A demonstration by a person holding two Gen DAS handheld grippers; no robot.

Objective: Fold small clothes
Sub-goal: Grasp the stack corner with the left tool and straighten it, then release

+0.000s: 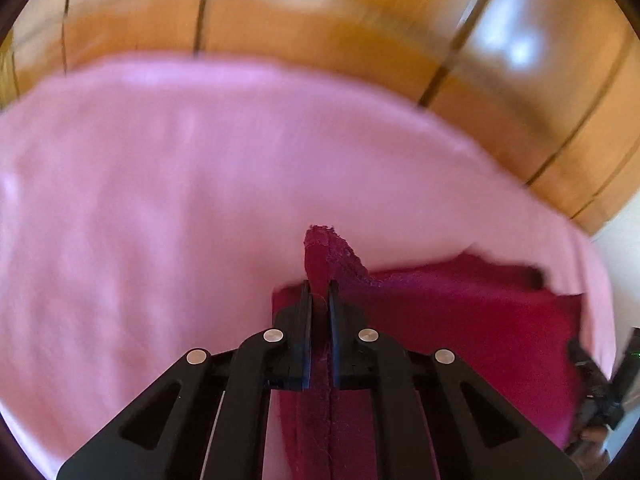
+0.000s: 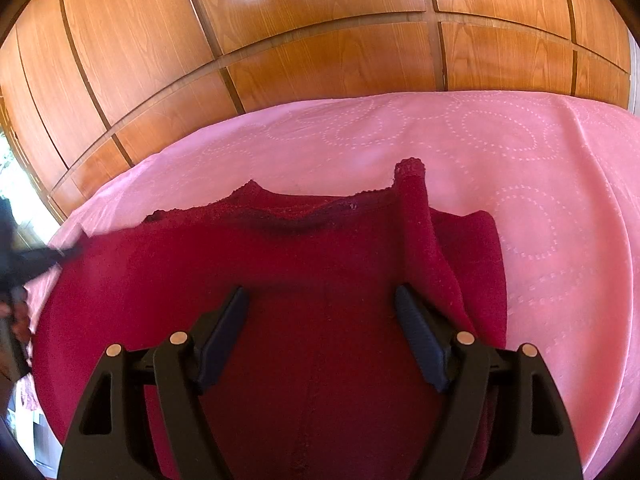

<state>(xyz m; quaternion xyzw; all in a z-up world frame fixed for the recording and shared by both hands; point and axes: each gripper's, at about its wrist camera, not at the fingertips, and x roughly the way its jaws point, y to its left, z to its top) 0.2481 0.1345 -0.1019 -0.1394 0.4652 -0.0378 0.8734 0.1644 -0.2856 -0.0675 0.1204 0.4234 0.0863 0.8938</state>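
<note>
A dark red knit garment [image 2: 304, 264] with a lace-trimmed neckline lies on a pink bedcover [image 2: 520, 152]. Its right side is folded over, and a strap end [image 2: 410, 172] sticks up. My right gripper [image 2: 320, 300] is open and empty just above the garment's middle. My left gripper [image 1: 320, 292] is shut on a seam edge of the same red garment [image 1: 460, 312] and holds it lifted above the pink bedcover [image 1: 160, 200]. The left gripper also shows blurred at the left edge of the right wrist view [image 2: 60, 254], at the garment's left corner.
A wooden panelled wardrobe [image 2: 280, 32] stands right behind the bed. The bed's edge falls away at the left of the right wrist view. The left wrist view is motion-blurred.
</note>
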